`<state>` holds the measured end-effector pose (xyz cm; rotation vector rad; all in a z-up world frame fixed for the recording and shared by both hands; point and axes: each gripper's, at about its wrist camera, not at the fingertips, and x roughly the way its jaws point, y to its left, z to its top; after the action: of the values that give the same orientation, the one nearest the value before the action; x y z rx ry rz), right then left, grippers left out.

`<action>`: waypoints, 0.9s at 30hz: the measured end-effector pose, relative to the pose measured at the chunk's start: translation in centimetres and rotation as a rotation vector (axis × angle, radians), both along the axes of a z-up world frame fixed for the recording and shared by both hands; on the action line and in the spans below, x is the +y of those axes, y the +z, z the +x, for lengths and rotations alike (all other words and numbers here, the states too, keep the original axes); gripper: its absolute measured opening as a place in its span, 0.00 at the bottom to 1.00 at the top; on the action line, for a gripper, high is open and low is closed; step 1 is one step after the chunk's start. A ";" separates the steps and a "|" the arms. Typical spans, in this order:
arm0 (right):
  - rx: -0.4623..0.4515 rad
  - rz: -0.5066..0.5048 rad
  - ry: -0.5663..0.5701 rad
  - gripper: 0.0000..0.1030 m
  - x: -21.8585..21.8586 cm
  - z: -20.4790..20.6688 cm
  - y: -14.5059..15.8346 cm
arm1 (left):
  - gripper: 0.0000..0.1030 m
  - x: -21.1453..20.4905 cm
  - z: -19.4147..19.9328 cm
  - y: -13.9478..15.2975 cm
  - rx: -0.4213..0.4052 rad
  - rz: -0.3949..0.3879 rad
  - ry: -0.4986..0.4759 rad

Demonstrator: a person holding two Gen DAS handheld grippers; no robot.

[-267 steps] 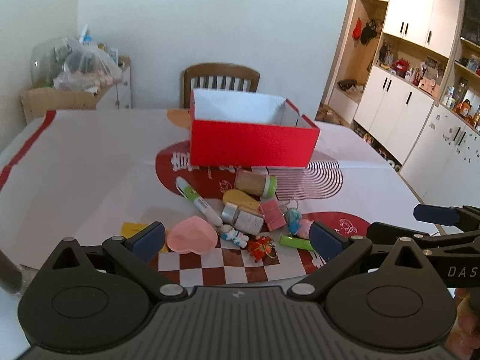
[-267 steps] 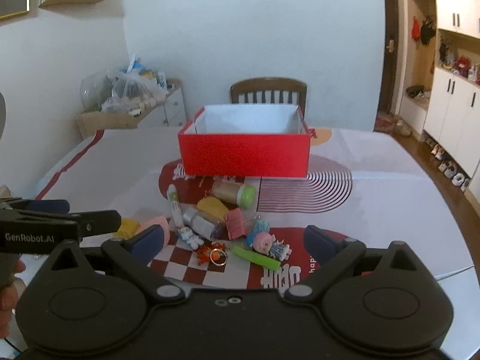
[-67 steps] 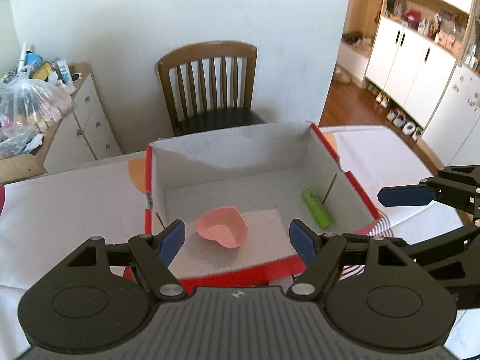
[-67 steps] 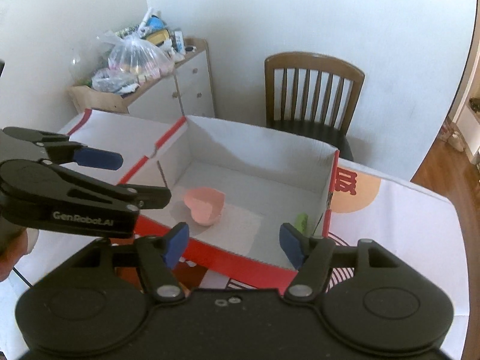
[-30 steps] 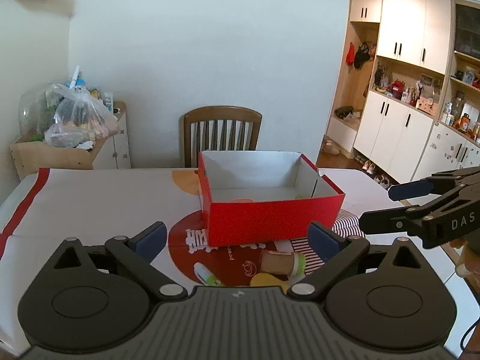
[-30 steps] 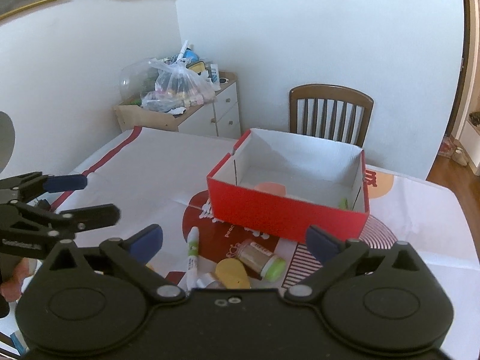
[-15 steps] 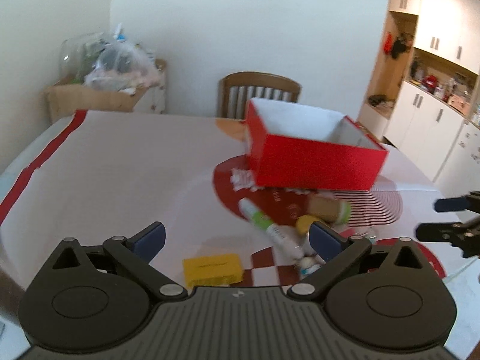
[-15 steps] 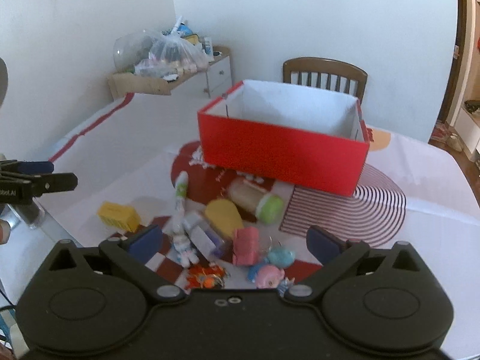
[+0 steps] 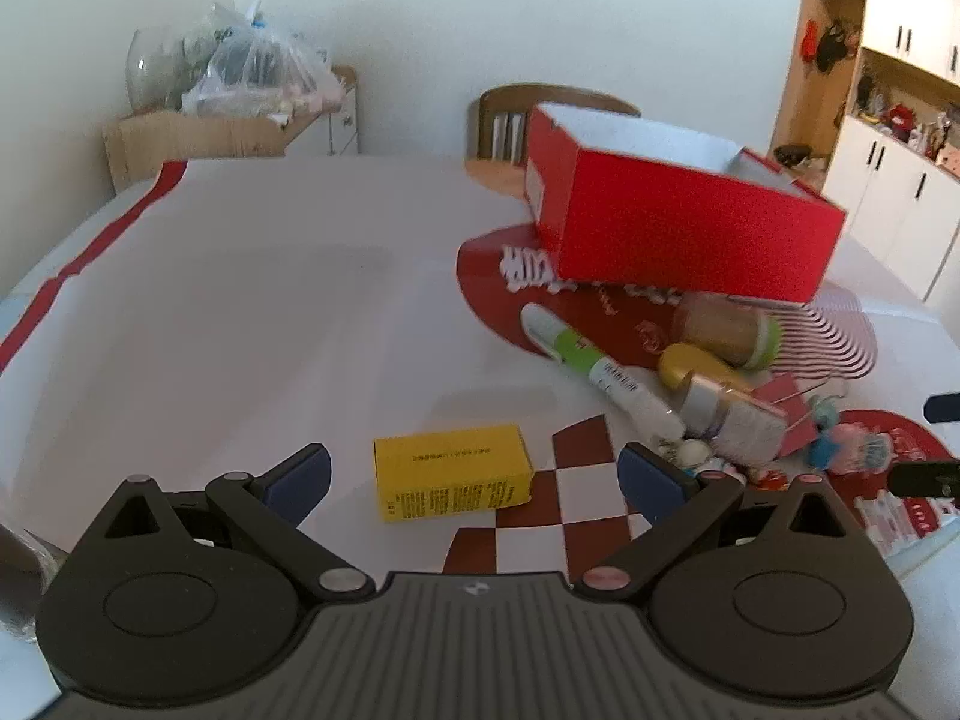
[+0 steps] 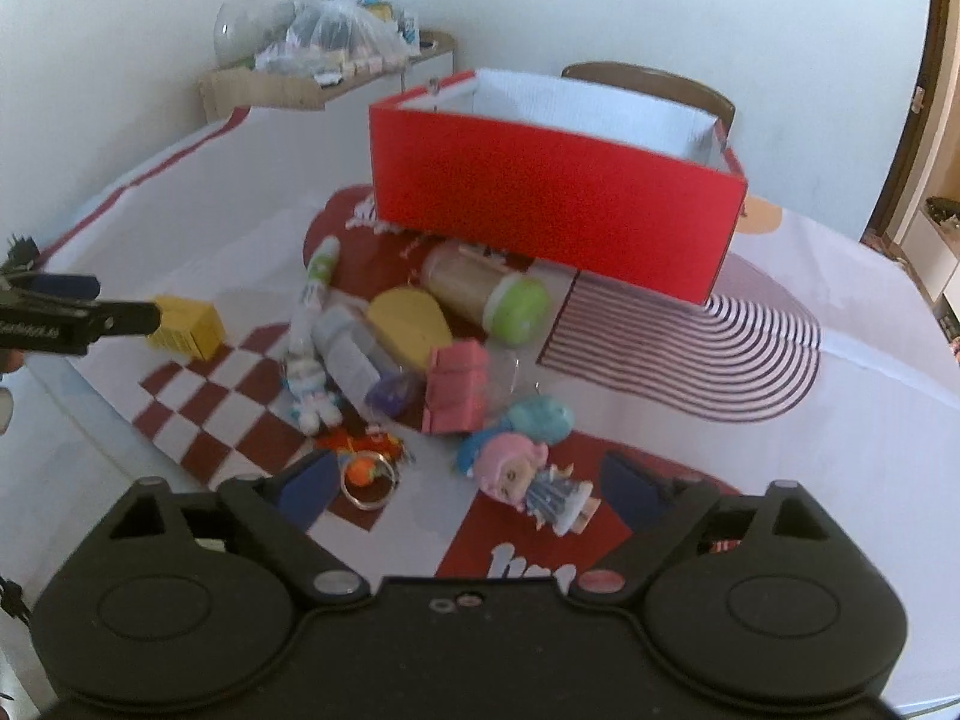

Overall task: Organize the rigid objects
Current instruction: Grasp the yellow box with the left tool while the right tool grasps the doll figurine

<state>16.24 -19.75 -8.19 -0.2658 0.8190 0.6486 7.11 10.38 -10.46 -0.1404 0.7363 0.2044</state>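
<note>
The yellow box [image 9: 451, 480] lies on the worktop at twelve o'clock between the spread, empty left gripper [image 9: 474, 474] jaws: light stiff cardboard (pinch its short ends). The right gripper [image 10: 474, 483], narrowing, holds nothing.

White walls [image 9: 540, 12]; wooden chair [image 9: 510, 114]

left hand-held gripper [image 9: 473, 477] open, right hand-held gripper [image 10: 463, 489] closing
</note>
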 end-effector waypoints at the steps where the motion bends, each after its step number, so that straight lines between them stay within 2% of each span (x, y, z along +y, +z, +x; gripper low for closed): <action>1: 0.002 -0.009 0.000 0.87 0.1 0.1 -0.4 | 0.99 0.1 0.3 -0.4 0.009 -0.001 0.009; 6: 0.009 -0.043 -0.014 0.83 0.2 1.4 -2.0 | 0.99 0.2 1.8 -2.1 0.053 0.019 0.031; 11: -0.003 -0.092 0.037 0.79 0.8 2.4 -3.4 | 0.99 0.5 3.0 -3.5 0.088 0.011 0.048; 17: 0.034 -0.124 0.083 0.64 1.1 3.8 -4.6 | 0.99 0.8 3.9 -4.4 0.107 0.003 0.057; 20: 0.061 -0.107 0.090 0.57 0.7 4.1 -4.7 | 0.98 0.8 4.1 -4.4 0.105 -0.002 0.053; 23: 0.077 -0.102 0.093 0.48 0.6 4.2 -4.6 | 0.91 0.8 4.3 -4.5 0.108 -0.008 0.045; 25: 0.086 -0.102 0.096 0.45 0.5 4.3 -4.5 | 0.88 0.9 4.3 -4.6 0.112 -0.006 0.047; 27: 0.090 -0.102 0.094 0.43 0.6 4.2 -4.5 | 0.81 0.9 4.3 -4.5 0.108 -0.008 0.048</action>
<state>20.47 -19.20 -12.69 -0.3715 0.9319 0.7124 11.45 11.25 -14.93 -0.1554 0.8416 0.2559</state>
